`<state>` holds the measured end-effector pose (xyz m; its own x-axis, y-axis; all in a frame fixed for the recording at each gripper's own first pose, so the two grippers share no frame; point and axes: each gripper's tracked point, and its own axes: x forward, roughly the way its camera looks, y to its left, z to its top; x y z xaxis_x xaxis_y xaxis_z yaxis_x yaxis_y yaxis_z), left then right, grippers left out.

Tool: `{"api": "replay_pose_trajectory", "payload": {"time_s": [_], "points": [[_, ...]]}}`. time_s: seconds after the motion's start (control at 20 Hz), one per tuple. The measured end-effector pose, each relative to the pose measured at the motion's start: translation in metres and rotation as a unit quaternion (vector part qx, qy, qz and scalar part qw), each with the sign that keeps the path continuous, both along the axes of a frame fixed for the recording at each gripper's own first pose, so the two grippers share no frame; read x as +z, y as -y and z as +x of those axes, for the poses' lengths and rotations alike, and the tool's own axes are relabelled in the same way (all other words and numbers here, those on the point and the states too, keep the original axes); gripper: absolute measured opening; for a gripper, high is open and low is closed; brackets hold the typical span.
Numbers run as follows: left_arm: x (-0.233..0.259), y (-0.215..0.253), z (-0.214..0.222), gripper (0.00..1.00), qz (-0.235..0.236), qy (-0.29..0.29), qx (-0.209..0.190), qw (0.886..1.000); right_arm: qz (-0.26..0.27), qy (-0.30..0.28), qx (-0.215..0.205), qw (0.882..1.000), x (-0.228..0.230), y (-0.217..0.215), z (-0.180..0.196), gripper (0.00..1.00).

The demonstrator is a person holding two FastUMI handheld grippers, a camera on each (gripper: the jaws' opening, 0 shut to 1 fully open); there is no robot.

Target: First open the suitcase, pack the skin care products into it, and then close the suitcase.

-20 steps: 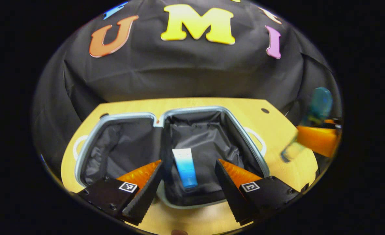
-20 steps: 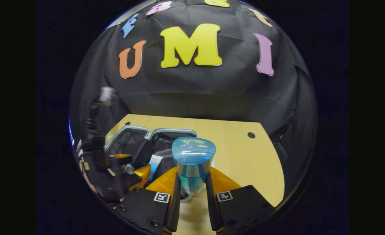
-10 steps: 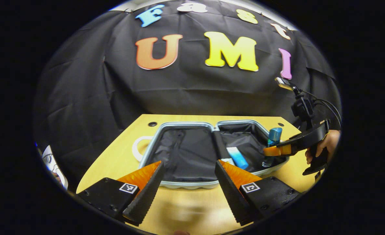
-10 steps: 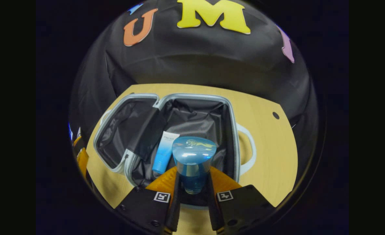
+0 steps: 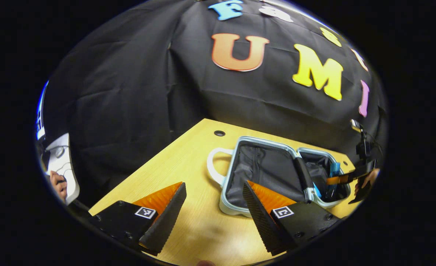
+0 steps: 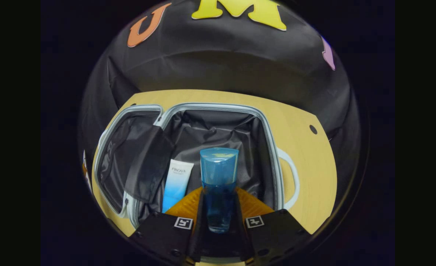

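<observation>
Right gripper view shows the right gripper (image 6: 218, 221) clamped on a blue bottle (image 6: 218, 184) inside the open suitcase (image 6: 265, 125), a tube (image 6: 176, 183) lying just left. The left gripper (image 5: 214, 210) gapes wide, holding nothing, over the table (image 5: 177, 162), with the suitcase ahead to its right.

Black creased cloth wall (image 5: 136, 92) behind a pale wooden table (image 5: 173, 162) with round holes.

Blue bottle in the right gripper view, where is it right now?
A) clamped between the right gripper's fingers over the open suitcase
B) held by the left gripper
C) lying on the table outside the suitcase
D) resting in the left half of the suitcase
A: the blue bottle sits pinched between the right gripper fingers, above the open suitcase lining, beside the white-and-blue tube.
</observation>
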<state>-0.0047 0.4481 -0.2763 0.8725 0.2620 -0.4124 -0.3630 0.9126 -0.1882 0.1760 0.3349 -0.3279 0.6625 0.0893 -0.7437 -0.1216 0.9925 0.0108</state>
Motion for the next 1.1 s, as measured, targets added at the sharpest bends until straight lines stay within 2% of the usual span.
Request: {"api": "replay_pose_trajectory", "payload": {"time_s": [0.25, 0.45, 0.5, 0.55, 0.6, 0.75, 0.95, 1.05, 1.1], "points": [[-0.009, -0.016, 0.031, 0.98, -0.1, 0.024, 0.011, 0.995, -0.018, -0.057, -0.016, 0.998, -0.029, -0.004, 0.0, 0.36], [-0.015, -0.022, 0.058, 0.98, -0.17, 0.042, 0.026, 0.984, -0.017, -0.057, -0.03, 0.998, -0.024, 0.0, 0.003, 0.37], [-0.015, -0.022, 0.064, 0.98, -0.191, 0.048, 0.026, 0.98, -0.015, -0.053, -0.03, 0.998, -0.018, -0.001, 0.003, 0.44], [-0.016, -0.021, 0.07, 0.98, -0.209, 0.052, 0.028, 0.976, -0.008, -0.046, -0.031, 0.998, -0.01, -0.002, 0.002, 0.55], [-0.018, -0.022, 0.075, 0.98, -0.221, 0.054, 0.021, 0.974, 0.002, -0.034, -0.032, 0.999, 0.002, -0.002, 0.001, 0.65], [-0.037, -0.021, 0.091, 0.98, -0.246, 0.044, 0.023, 0.968, 0.007, 0.028, -0.022, 0.999, 0.055, 0.008, -0.004, 0.8], [-0.056, -0.021, 0.103, 0.96, -0.306, 0.043, 0.03, 0.95, 0.042, 0.131, 0.022, 0.99, 0.156, 0.019, -0.038, 0.8], [-0.064, -0.024, 0.108, 0.89, -0.333, 0.044, 0.043, 0.941, 0.041, 0.17, 0.037, 0.984, 0.197, 0.039, -0.065, 0.8], [-0.071, -0.028, 0.112, 0.83, -0.333, 0.041, 0.05, 0.941, 0.032, 0.184, 0.048, 0.981, 0.215, 0.05, -0.078, 0.8]]}}
